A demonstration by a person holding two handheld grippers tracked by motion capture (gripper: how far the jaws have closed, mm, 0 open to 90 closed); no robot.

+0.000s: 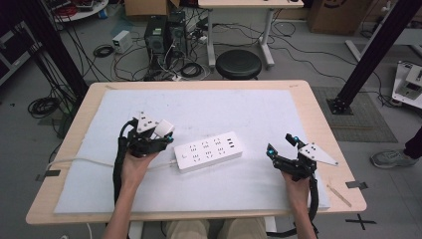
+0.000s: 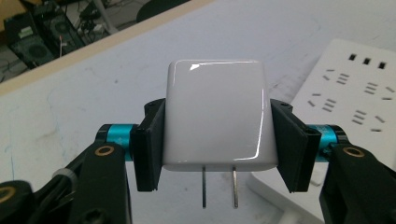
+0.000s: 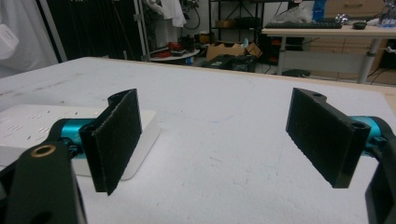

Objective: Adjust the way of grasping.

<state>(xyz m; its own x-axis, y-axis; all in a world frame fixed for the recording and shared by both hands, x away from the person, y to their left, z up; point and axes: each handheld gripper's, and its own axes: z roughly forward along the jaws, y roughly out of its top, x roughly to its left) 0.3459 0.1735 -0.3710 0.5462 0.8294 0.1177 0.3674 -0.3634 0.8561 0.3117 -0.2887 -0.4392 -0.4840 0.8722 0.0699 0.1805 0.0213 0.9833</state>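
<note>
Clamping the white charger [image 2: 215, 112], left gripper [image 2: 217, 140] fingers aim its 2 prongs camera-ward.

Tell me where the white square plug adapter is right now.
The white square plug adapter is clamped between the left gripper pads, prongs showing, at the table's left side in the high view, just left of the white power strip.

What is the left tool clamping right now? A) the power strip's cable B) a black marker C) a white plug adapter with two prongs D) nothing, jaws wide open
C: in the left gripper view the left tool has both pads pressed on the sides of a white plug adapter, whose two prongs stick out beside the power strip.
</note>
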